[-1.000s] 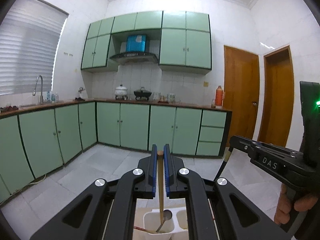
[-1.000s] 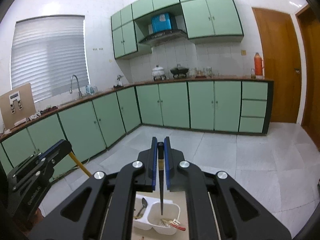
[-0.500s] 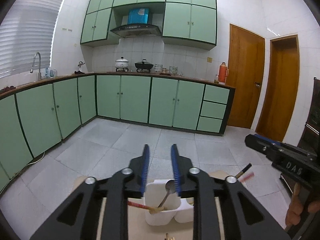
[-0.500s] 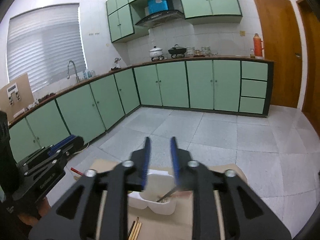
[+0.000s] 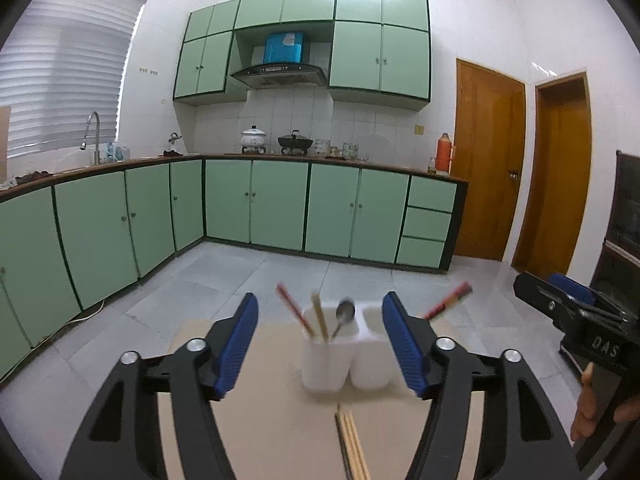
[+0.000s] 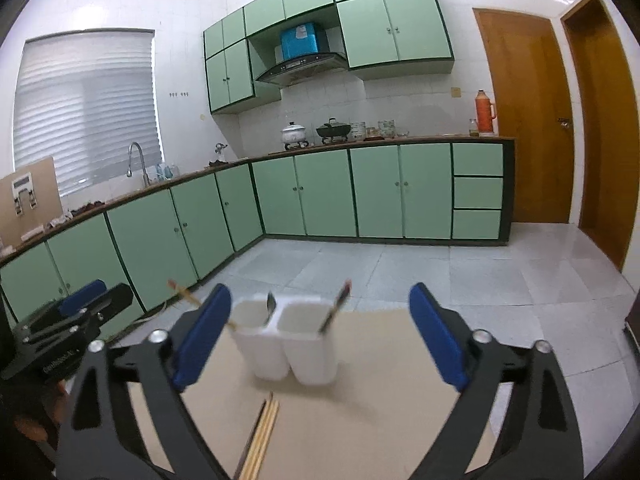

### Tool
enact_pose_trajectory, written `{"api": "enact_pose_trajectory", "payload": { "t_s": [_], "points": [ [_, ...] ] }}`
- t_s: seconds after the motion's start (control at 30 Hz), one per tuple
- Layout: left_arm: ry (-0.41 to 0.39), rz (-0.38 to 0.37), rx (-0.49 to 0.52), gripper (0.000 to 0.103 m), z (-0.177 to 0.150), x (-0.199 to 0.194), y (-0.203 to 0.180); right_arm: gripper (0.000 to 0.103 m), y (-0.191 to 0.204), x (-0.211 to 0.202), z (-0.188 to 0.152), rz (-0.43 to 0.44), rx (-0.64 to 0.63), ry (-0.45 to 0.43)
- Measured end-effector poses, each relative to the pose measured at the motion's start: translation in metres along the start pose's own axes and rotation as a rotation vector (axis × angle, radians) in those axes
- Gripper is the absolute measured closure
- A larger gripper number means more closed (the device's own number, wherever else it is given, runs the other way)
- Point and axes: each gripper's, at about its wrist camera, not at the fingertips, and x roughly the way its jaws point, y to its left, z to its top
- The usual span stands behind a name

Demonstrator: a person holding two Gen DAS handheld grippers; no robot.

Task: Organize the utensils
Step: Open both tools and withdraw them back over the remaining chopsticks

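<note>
A white two-cup utensil holder (image 5: 344, 354) stands on a tan table (image 5: 272, 432). Its left cup holds a red chopstick (image 5: 291, 307), a wooden chopstick (image 5: 320, 316) and a metal spoon (image 5: 344, 314); a dark red-tipped chopstick (image 5: 448, 300) leans out of the right cup. Several wooden chopsticks (image 5: 354, 444) lie on the table in front. My left gripper (image 5: 320, 344) is open and empty, just short of the holder. My right gripper (image 6: 320, 340) is open and empty too, facing the holder (image 6: 292, 344), with the loose chopsticks (image 6: 264, 436) below it.
Green kitchen cabinets (image 5: 280, 208) line the far wall and the left side, across a tiled floor. Two wooden doors (image 5: 488, 160) stand at the right. The right gripper's body (image 5: 580, 320) shows at the right of the left wrist view, and the left one (image 6: 60, 328) at the left of the right wrist view.
Both grippers were shut on an upright chopstick above the holder. They opened, the chopsticks dropped into the cups, and both grippers drew back and lower with jaws wide.
</note>
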Motion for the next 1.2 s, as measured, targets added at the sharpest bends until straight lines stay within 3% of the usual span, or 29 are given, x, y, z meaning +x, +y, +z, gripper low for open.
{"api": "enact_pose_trajectory", "payload": {
  "t_s": [0.27, 0.53, 0.7, 1.1, 1.2],
  "points": [
    [0.116, -0.011, -0.001, 0.025, -0.058, -0.021, 0.005, 0.006, 0.010, -0.019, -0.059, -0.012, -0.004, 0.099],
    [0.251, 0.022, 0.020, 0.025, -0.121, -0.027, 0.012, 0.006, 0.024, -0.021, -0.122, -0.032, -0.005, 0.228],
    [0.289, 0.036, 0.017, 0.025, -0.149, -0.033, 0.017, 0.006, 0.038, -0.026, -0.158, -0.024, -0.011, 0.276],
    [0.333, 0.052, -0.006, 0.025, -0.172, -0.044, 0.025, 0.007, 0.063, -0.034, -0.199, -0.013, -0.087, 0.332],
    [0.330, 0.056, -0.003, 0.025, -0.174, -0.048, 0.025, 0.013, 0.067, -0.035, -0.202, -0.014, -0.102, 0.342]
  ]
}}
